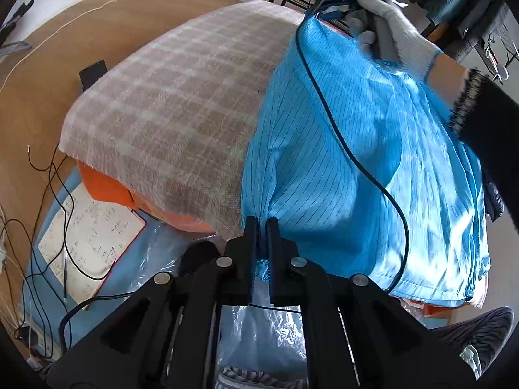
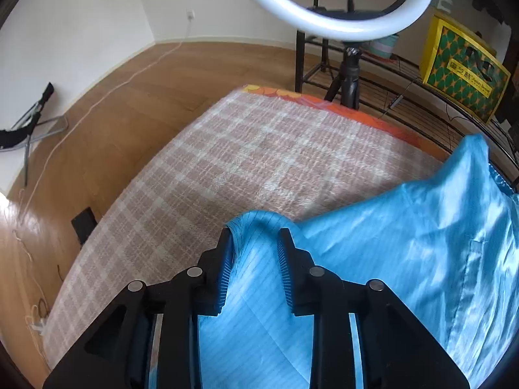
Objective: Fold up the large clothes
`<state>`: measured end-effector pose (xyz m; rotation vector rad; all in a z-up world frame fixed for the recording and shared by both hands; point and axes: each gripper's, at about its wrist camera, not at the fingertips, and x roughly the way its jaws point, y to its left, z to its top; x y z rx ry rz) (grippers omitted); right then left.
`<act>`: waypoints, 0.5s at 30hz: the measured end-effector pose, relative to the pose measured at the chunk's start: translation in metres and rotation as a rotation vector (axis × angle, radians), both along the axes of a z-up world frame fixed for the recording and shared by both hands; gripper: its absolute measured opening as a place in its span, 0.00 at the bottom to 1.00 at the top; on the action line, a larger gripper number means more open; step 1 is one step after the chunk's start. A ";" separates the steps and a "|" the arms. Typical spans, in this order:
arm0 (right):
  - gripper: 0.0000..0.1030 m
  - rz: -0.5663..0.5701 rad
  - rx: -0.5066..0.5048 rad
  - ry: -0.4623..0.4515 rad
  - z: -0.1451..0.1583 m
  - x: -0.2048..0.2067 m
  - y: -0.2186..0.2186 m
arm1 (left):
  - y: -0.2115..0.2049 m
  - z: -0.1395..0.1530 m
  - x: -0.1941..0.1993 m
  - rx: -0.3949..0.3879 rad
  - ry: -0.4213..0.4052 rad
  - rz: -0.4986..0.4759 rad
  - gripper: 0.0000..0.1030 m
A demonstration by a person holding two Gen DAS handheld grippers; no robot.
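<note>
A large blue pinstriped garment point(image 1: 366, 162) hangs over the right part of a table covered by a pink-and-white checked blanket point(image 1: 175, 110). My left gripper point(image 1: 262, 225) is shut on the garment's near lower corner, cloth pinched between its fingers. In the right wrist view the same blue garment point(image 2: 405, 233) lies across the right of the blanket point(image 2: 227, 162). My right gripper point(image 2: 254, 236) has its jaws apart, with a fold of the blue cloth lying between and under them. A gloved hand point(image 1: 389, 29) holds the right gripper's handle at the garment's far edge.
A black cable point(image 1: 356, 162) runs across the garment. A ring light point(image 2: 334, 3) on a tripod and a black wire rack point(image 2: 405, 97) with a yellow bag point(image 2: 464, 64) stand behind the table. A notebook point(image 1: 90, 236), wires and plastic bags lie on the floor on the left.
</note>
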<state>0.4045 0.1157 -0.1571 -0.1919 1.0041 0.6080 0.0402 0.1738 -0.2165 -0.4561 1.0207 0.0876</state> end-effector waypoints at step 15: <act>0.25 0.233 0.212 0.094 0.075 -0.142 -0.121 | 0.013 0.014 -0.009 -0.018 -0.066 0.042 0.05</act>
